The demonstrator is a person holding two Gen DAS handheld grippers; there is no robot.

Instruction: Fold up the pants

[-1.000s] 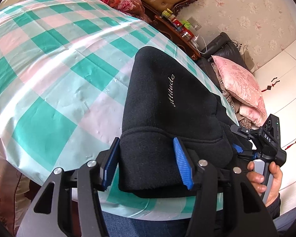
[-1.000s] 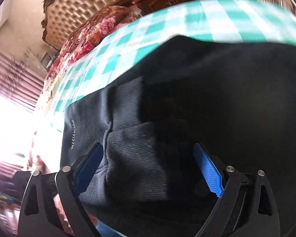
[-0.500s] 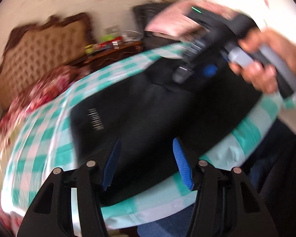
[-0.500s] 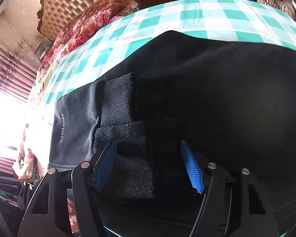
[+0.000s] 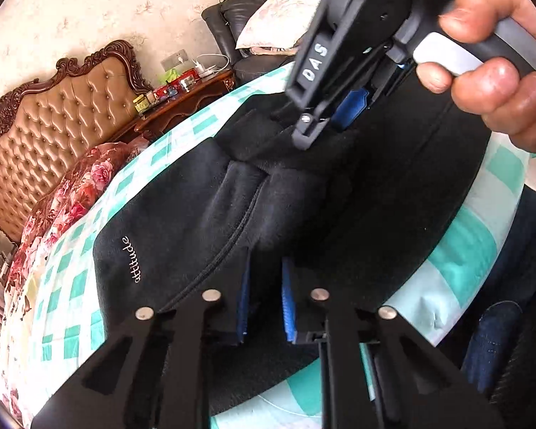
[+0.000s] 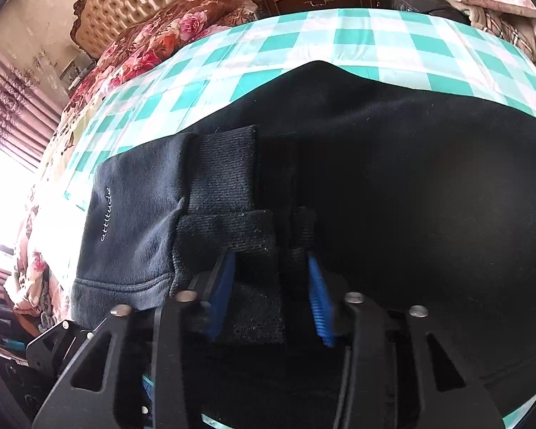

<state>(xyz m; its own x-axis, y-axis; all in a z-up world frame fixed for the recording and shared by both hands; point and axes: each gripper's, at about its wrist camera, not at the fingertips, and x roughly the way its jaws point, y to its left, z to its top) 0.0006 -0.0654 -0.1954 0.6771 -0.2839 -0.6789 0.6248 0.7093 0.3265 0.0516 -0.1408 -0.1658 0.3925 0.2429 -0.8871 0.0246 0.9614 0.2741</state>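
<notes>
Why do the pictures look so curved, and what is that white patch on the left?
Both views are fisheye, so the checked tablecloth bulges. In the right wrist view, window light blows out the left edge, and the black pants lose detail in shadow. The left wrist view is sharp and evenly lit.

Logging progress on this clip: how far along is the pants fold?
Done: the black pants lie folded over on the checked cloth. In hand: left claw and right claw each pinch a fabric edge. Left: the final fold.
</notes>
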